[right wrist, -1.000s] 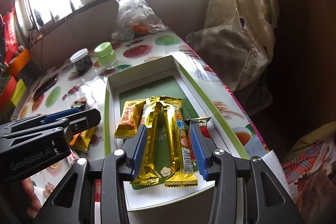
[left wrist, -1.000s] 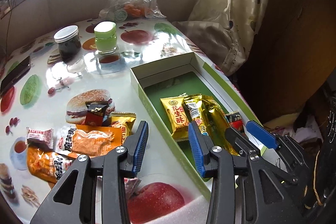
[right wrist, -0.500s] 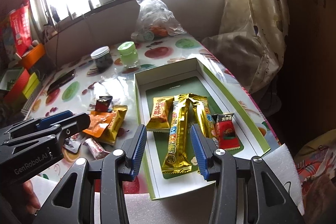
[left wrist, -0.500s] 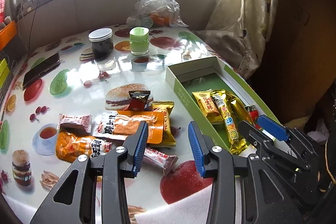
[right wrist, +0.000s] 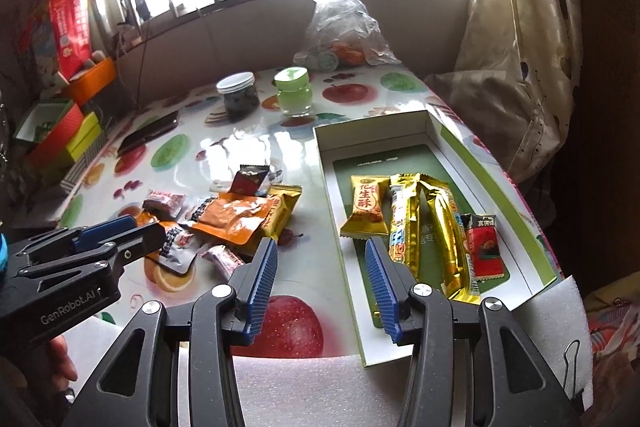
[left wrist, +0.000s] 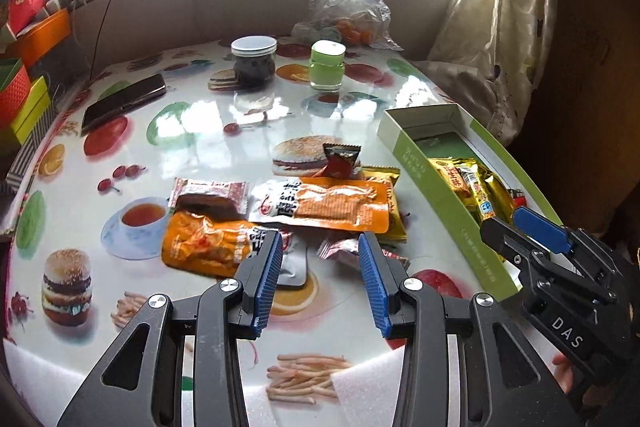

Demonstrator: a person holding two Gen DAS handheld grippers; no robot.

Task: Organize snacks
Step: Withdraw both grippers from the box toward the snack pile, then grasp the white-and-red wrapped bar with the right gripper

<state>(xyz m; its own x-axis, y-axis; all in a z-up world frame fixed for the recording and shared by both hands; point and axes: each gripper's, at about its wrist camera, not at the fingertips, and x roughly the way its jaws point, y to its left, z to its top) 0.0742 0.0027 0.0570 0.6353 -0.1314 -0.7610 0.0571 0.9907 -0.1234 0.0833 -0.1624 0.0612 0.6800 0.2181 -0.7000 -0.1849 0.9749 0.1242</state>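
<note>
Loose snacks lie in a pile on the fruit-print table: a long orange pack, a second orange pack, a pink-brown pack, a small dark red pack and a small red-and-white candy. My left gripper hovers open just above the pile's near edge, holding nothing. The green-and-white box holds a yellow peanut pack, two gold bars and a red pack. My right gripper hangs over the box's left wall, jaws opening, nothing between them.
At the back stand a dark jar with a white lid, a green jar and a clear plastic bag. A phone lies far left. A curtain hangs on the right. White foam pads the near edge.
My left gripper has swung left, from beside the box to over the snack pile. My right gripper has pulled back and left off the gold bars, its jaws a little wider.
</note>
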